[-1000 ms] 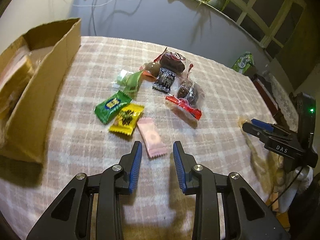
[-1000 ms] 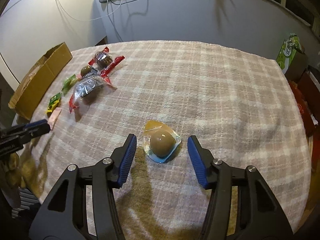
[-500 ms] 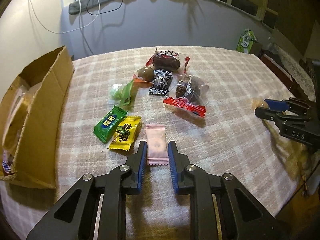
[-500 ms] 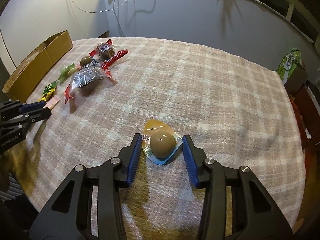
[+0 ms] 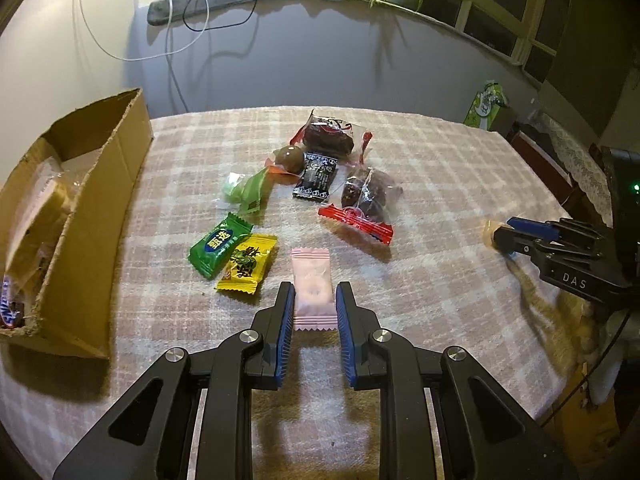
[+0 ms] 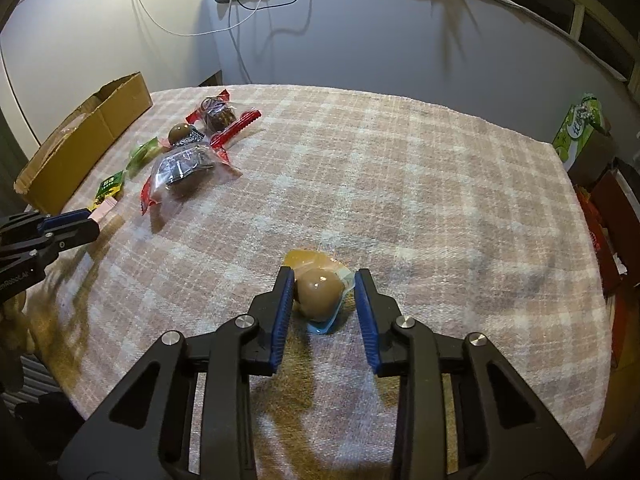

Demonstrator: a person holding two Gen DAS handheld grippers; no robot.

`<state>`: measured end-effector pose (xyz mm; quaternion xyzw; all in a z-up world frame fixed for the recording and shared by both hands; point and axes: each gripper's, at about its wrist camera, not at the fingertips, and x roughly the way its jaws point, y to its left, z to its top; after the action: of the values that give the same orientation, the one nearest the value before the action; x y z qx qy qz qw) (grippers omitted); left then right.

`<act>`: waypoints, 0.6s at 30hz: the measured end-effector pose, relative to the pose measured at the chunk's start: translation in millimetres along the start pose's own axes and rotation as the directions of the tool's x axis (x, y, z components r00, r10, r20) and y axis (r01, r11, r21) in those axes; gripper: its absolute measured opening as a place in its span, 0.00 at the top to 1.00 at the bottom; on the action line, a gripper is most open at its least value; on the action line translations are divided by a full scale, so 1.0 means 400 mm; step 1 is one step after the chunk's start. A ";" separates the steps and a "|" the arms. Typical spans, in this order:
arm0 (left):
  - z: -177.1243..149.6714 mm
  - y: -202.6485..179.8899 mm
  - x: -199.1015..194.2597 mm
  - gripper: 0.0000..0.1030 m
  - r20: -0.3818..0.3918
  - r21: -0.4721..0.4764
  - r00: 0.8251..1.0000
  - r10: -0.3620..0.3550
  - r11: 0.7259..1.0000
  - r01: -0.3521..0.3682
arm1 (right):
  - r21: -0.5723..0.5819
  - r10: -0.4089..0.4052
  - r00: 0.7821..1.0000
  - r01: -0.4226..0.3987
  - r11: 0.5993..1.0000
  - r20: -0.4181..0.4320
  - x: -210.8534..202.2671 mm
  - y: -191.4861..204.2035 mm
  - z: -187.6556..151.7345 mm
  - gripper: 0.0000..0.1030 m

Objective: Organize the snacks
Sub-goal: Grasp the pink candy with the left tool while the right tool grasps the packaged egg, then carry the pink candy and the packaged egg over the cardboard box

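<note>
Left wrist view: left gripper [image 5: 313, 300] clamped on pink candy sachet [image 5: 312, 289], blue pads pressing both long edges, sachet flat on the plaid tablecloth [image 5: 440, 184]. Jaws have just been closing. Just left of it, yellow candy packet [image 5: 247, 263] and green candy packet [image 5: 220, 247], touching each other. Further back: light green wrapper [image 5: 246, 191], black sachet [image 5: 316, 178], brown vacuum-packed egg [image 5: 291, 158], two clear red-edged packs of dark dried fruit [image 5: 366, 200]. Cardboard box [image 5: 80, 216] at the left table edge, open top; inside, clear-wrapped snacks, kinds hard to tell, one blue-labelled bar at the near corner.

Right wrist view: right gripper [image 6: 323, 294], jaws just closing, now gripping the braised egg pack [image 6: 320, 293], well apart from the pile. Green tissue box [image 6: 580, 130] sits off the table's far right.
</note>
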<state>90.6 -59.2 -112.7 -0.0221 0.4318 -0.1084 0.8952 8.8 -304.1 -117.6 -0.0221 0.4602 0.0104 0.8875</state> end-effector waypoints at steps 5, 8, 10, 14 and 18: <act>-0.004 -0.004 0.001 0.81 -0.001 0.003 1.000 -0.002 1.000 0.002 | -0.018 0.004 1.000 -0.004 1.000 -0.025 0.018 -0.001 0.000 0.67; -0.003 -0.002 -0.005 0.81 0.003 -0.004 1.000 -0.004 1.000 0.004 | -0.021 0.007 1.000 -0.008 1.000 -0.028 0.021 -0.003 0.004 0.68; -0.004 0.000 -0.013 0.81 0.011 -0.008 1.000 -0.003 1.000 0.003 | -0.002 0.026 0.999 -0.026 1.000 -0.027 0.018 -0.011 0.004 0.68; 0.001 0.010 -0.037 0.81 0.031 -0.020 1.000 -0.002 1.000 0.003 | 0.009 0.016 1.000 -0.016 1.000 0.007 -0.009 -0.013 0.004 0.68; 0.012 0.023 -0.069 0.81 0.063 -0.032 0.998 -0.004 0.999 0.006 | 0.001 0.028 0.999 -0.028 1.000 0.039 -0.047 0.002 0.024 0.68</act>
<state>79.4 -44.5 -89.7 -0.0407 0.4052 -0.1027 0.9075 5.8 -302.7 -96.6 -0.0147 0.4433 0.0230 0.8960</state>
